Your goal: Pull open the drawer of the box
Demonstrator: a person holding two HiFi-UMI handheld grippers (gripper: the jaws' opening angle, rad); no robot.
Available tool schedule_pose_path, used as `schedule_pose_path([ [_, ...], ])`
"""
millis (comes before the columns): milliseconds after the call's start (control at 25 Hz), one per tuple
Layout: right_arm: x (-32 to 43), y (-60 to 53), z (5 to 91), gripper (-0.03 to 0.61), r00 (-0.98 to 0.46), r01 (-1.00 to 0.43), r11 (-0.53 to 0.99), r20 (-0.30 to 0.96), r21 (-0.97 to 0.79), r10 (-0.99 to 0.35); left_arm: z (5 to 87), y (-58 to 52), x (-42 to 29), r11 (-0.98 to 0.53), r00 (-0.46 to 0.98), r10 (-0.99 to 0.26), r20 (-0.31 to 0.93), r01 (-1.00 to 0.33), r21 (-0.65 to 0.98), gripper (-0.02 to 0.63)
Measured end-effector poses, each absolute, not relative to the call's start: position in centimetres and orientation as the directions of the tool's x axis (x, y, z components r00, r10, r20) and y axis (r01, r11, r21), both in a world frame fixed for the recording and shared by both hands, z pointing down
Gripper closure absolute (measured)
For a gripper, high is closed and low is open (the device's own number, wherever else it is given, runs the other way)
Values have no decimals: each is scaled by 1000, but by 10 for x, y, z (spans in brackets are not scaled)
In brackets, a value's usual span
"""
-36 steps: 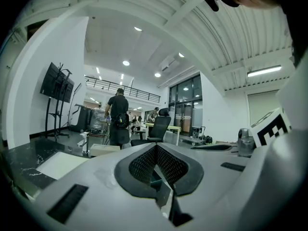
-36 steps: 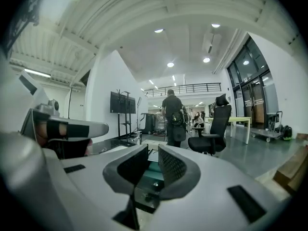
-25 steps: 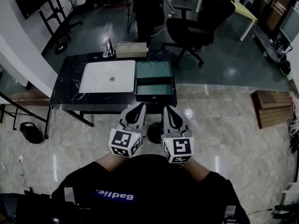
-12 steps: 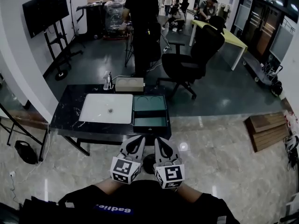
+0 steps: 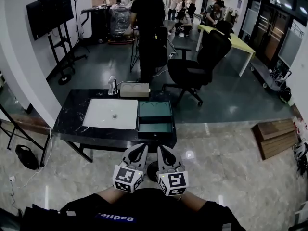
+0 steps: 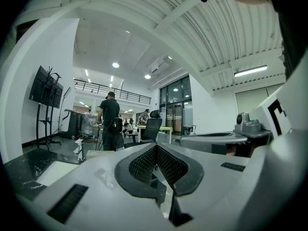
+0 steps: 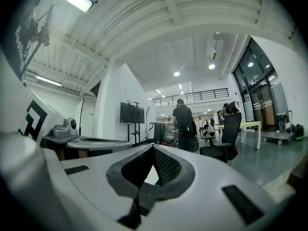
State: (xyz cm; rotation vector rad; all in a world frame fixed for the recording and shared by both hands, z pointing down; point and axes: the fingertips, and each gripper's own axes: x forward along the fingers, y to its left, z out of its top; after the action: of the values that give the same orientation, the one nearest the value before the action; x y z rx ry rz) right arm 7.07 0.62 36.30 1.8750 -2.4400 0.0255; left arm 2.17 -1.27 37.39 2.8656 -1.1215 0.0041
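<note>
The dark green box [image 5: 155, 109] stands on the right part of a black marble table [image 5: 72, 124], far in front of me. Its drawer [image 5: 155, 127] is pulled out toward me, showing a green inside and a small knob on its front. My left gripper [image 5: 143, 148] and right gripper [image 5: 160, 150] are held side by side close to my body, short of the table and touching nothing. In the left gripper view the left gripper [image 6: 156, 146] has its jaws meeting at the tip. The right gripper [image 7: 154, 146] is likewise shut on nothing.
A white basin [image 5: 111, 113] lies left of the box, with a faucet [image 5: 112, 85] and a beige case [image 5: 134, 89] behind. Beyond the table stand a person [image 5: 149, 23] and an office chair [image 5: 197, 71]. A wooden pallet [image 5: 276, 138] lies on the floor at right.
The view has tilted up, so the table sits lower and more of the room shows. Both grippers have drawn closer together and stay shut. The drawer has not moved.
</note>
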Motion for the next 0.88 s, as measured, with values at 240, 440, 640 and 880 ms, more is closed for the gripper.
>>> schedule_pose_path([
  [240, 70, 8, 367, 577, -260, -965, 261, 63, 18, -964, 375, -11, 20, -728, 730, -683, 23, -683, 57, 626],
  [440, 69, 9, 365, 577, -263, -964, 264, 60, 19, -963, 372, -9, 20, -727, 729, -685, 20, -685, 55, 626],
  [640, 70, 7, 365, 577, -264, -964, 266, 59, 20, -963, 374, -11, 19, -726, 728, -685, 20, -685, 56, 626],
  [880, 69, 5, 364, 577, -266, -963, 268, 59, 23, -962, 371, -12, 18, -727, 729, -685, 17, -684, 55, 626],
])
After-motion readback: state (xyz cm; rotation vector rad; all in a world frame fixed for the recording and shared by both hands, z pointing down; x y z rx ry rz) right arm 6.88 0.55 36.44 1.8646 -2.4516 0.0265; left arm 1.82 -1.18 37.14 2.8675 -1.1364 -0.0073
